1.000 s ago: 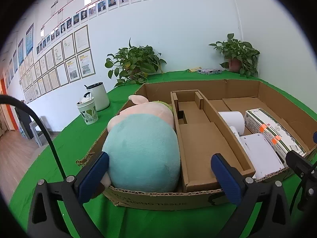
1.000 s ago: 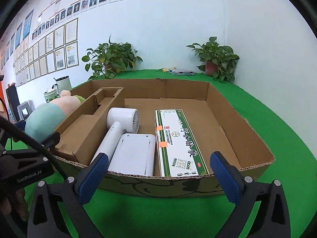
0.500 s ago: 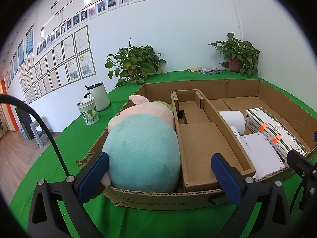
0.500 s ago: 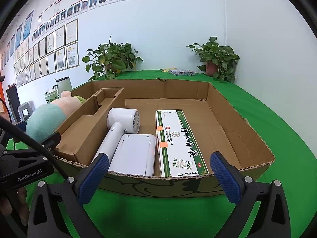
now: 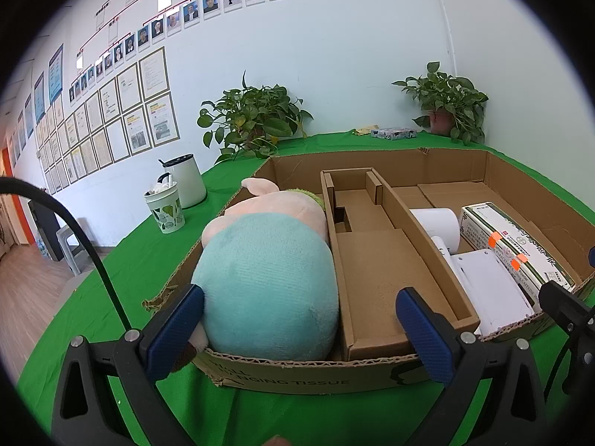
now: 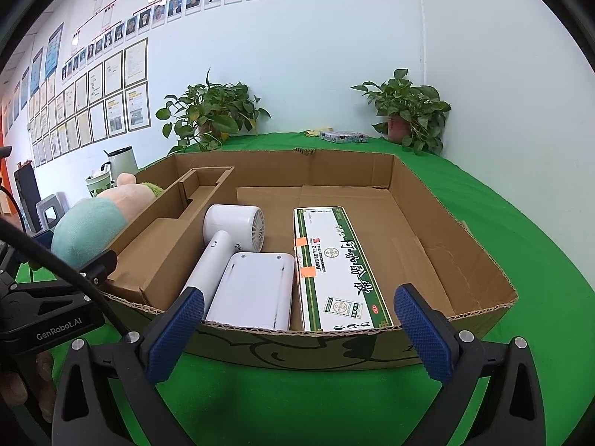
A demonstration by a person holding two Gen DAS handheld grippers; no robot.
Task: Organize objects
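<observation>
- Currently both tools hover just outside the near wall of the cardboard tray, fingers spread wide, nothing held
- left gripper: blue pads apart, aimed at the tray's left end; the near wall and the plush toy show between them
- right gripper: same spread, aimed at the tray's right part; near wall fills the gap between the pads
- plush toy: teal body, pink head, lying in the leftmost compartment, against the cardboard insert
- cardboard insert: sits in the tray between the plush and the white items, its recesses bare
- hair dryer: white, lying flat just right of the insert, head toward the far wall
- white flat device: beside the dryer's handle, near the front wall; contact with the handle unclear
- green-and-white box: long, lying flat just right of the white device, orange tape tabs on its left edge
- tray's right end is bare cardboard floor
- tray sits on a green tablecloth
- far side: two potted plants, a small patterned box; to the left a printed cup and white canister
</observation>
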